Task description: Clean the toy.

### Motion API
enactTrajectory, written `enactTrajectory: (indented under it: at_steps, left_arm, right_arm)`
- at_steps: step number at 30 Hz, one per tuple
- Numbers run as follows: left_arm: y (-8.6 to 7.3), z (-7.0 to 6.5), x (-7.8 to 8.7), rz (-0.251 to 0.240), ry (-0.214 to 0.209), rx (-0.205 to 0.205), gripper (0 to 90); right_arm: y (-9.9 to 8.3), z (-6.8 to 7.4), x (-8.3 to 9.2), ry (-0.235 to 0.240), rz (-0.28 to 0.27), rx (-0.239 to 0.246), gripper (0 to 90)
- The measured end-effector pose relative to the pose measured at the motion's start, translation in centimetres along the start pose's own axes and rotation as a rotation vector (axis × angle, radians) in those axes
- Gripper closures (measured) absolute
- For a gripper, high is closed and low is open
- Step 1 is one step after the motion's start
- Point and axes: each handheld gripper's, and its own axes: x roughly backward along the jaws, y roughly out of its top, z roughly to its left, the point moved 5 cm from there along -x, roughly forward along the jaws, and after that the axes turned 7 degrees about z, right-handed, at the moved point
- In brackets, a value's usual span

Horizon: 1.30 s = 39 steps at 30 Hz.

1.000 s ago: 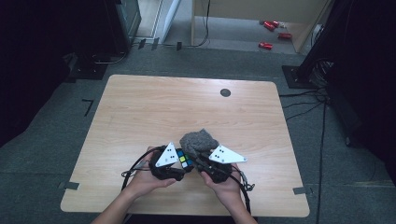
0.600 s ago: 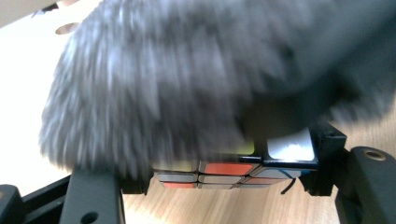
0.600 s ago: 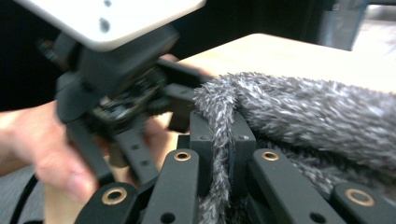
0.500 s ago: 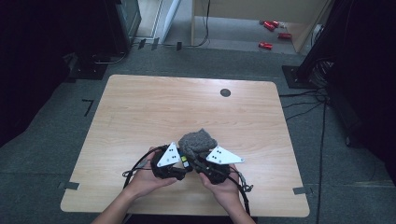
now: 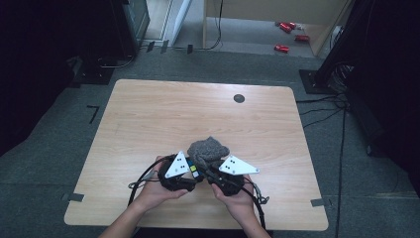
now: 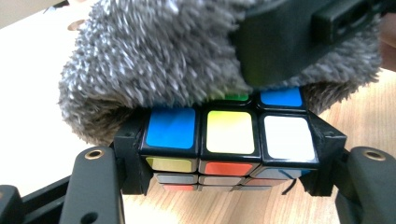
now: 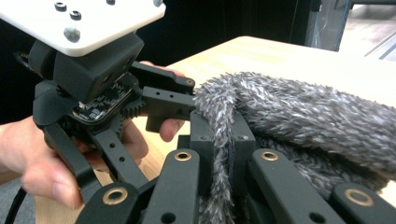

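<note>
My left gripper (image 6: pixel 226 156) is shut on a Rubik's cube (image 6: pixel 229 135), its pads pressing the cube's two sides. A grey fluffy cloth (image 6: pixel 154 60) lies over the top and back of the cube. My right gripper (image 7: pixel 219 140) is shut on a fold of that cloth (image 7: pixel 299 112). In the high view both grippers sit close together near the table's front edge, the left gripper (image 5: pixel 194 172) beside the right gripper (image 5: pixel 207 167), with the cloth (image 5: pixel 208 148) bunched just beyond them. The cloth hides most of the cube.
The wooden table (image 5: pixel 148 114) has a small dark round cap (image 5: pixel 239 98) near its far edge. Black cables trail from both grippers toward the front edge. Grey carpet and dark equipment surround the table.
</note>
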Motion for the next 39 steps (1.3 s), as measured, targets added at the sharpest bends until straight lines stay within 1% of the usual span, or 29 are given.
enactTrajectory:
  at_steps: [2, 3, 4, 6, 8, 11, 12, 14, 16, 18, 20, 21, 22, 23, 25, 27, 28, 30, 33, 35, 38, 39]
  left_arm:
    - [-0.1, 0.1, 0.0, -0.002, -0.009, 0.007, 34.9]
    - [-0.1, 0.1, 0.0, -0.003, -0.005, 0.006, 34.9]
    - [-0.1, 0.2, 0.0, -0.004, -0.001, 0.007, 34.9]
    - [0.0, 0.2, 0.2, -0.005, -0.006, 0.012, 35.0]
    - [0.0, 0.2, 0.3, -0.013, -0.008, 0.013, 35.0]
    - [0.0, 0.5, 0.4, -0.012, -0.002, 0.019, 35.1]
    - [0.0, 0.5, 0.3, -0.012, -0.004, 0.025, 35.1]
    - [0.0, 0.6, 0.3, -0.010, -0.011, 0.028, 35.1]
    - [0.1, 0.5, 0.2, -0.007, -0.022, 0.031, 35.1]
    - [0.2, 0.5, 0.2, -0.012, -0.015, 0.034, 35.1]
    - [0.2, 0.4, 0.2, -0.015, -0.011, 0.029, 35.1]
    - [0.3, 0.4, 0.3, -0.018, -0.010, 0.029, 35.1]
    - [0.3, 0.4, 0.4, -0.022, -0.012, 0.027, 35.1]
    - [0.3, 0.4, 0.4, -0.025, -0.010, 0.026, 35.1]
    - [0.3, 0.6, 0.6, -0.029, -0.008, 0.028, 35.1]
    - [0.3, 0.7, 0.6, -0.032, -0.013, 0.032, 35.1]
    - [0.2, 0.6, 0.5, -0.030, -0.017, 0.029, 35.1]
    - [0.2, 0.6, 0.4, -0.025, -0.017, 0.025, 35.1]
    - [0.3, 0.4, 0.3, -0.020, -0.019, 0.022, 35.1]
    - [0.3, 0.4, 0.3, -0.025, -0.019, 0.021, 35.1]
    - [0.4, 0.3, 0.4, -0.035, -0.019, 0.020, 35.1]
    - [0.4, 0.4, 0.4, -0.035, -0.018, 0.022, 35.1]
  right_arm:
    - [-0.2, 0.5, -0.3, 0.006, 0.009, 0.006, 86.0]
    - [-0.3, 0.9, -0.5, 0.017, 0.015, 0.012, 85.9]
    - [-0.4, 1.4, -0.8, 0.030, 0.021, 0.023, 85.9]
    - [-0.4, 1.9, -1.1, 0.034, 0.027, 0.052, 85.9]
    - [-0.1, 1.7, -1.0, 0.039, 0.020, 0.041, 85.9]
    - [0.2, 0.4, -0.2, 0.006, -0.003, 0.006, 86.0]
    - [0.2, 0.1, 0.0, -0.004, -0.009, 0.001, 86.1]
    - [0.1, -0.2, 0.2, -0.005, -0.013, -0.010, 86.1]
    - [0.0, 0.3, -0.1, 0.001, -0.003, -0.002, 86.0]
    - [-0.1, 1.0, -0.4, 0.026, 0.005, 0.012, 86.0]
    - [-0.2, 1.8, -0.9, 0.047, 0.016, 0.044, 85.9]
    - [-0.2, 1.9, -0.9, 0.045, 0.015, 0.056, 85.8]
    - [-0.1, 1.7, -0.9, 0.049, 0.011, 0.048, 85.9]
    - [0.1, 1.3, -0.6, 0.051, 0.001, 0.025, 85.9]
    - [0.3, 0.4, -0.1, 0.033, -0.021, -0.004, 86.0]
    - [0.4, -0.3, 0.4, 0.019, -0.033, -0.025, 86.0]
    - [0.3, -0.4, 0.5, 0.022, -0.035, -0.032, 86.0]
    - [0.2, -0.1, 0.3, 0.023, -0.024, -0.025, 85.9]
    - [-0.1, 1.1, -0.5, 0.055, -0.002, 0.003, 85.9]
    - [-0.2, 1.6, -0.8, 0.059, 0.008, 0.024, 85.9]
    - [0.1, 1.2, -0.6, 0.063, 0.001, 0.016, 85.9]
    - [0.3, 0.8, -0.3, 0.052, -0.007, 0.010, 85.9]
